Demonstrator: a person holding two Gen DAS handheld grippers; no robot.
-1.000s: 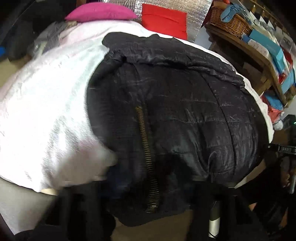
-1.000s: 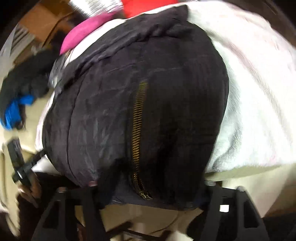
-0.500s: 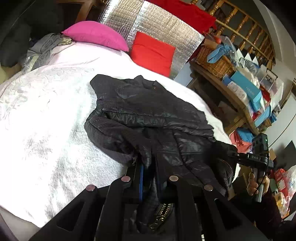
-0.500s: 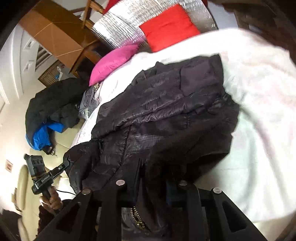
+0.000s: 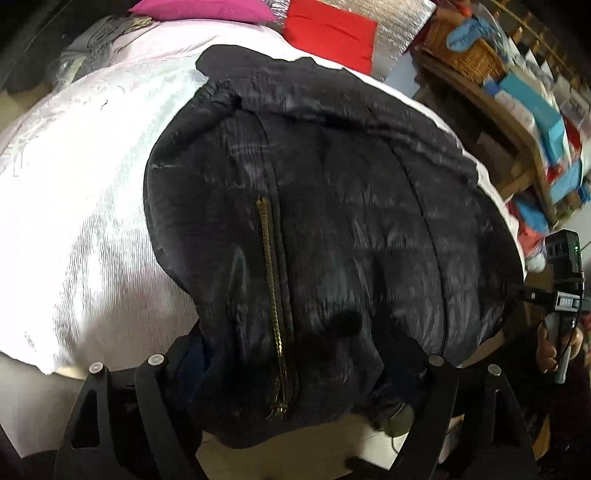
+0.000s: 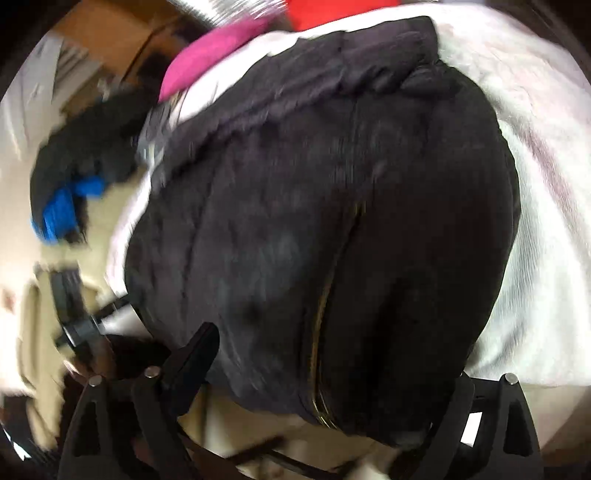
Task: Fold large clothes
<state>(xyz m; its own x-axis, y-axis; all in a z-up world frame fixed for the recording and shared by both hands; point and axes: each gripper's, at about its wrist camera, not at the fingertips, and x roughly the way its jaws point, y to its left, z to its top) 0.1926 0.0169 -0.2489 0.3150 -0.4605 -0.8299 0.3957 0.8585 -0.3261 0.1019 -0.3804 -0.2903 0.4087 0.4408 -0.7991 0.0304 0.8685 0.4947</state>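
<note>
Black quilted puffer jacket (image 5: 332, 221) spread on white textured bedcover (image 5: 74, 184), hem overhanging near edge. Pink cushion (image 5: 199, 9) & red cushion (image 5: 328, 31) behind. Wooden shelf unit w/ wicker basket (image 5: 465, 55) to right.

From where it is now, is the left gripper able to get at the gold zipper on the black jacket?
Probably yes: the zipper lies exposed on the black jacket, running down between the left gripper fingers, nothing covering it.

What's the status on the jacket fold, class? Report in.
Left gripper and right gripper both open, fingers straddling the hem. Black jacket spread on white bedcover, zipper showing. Nothing on top.
</note>
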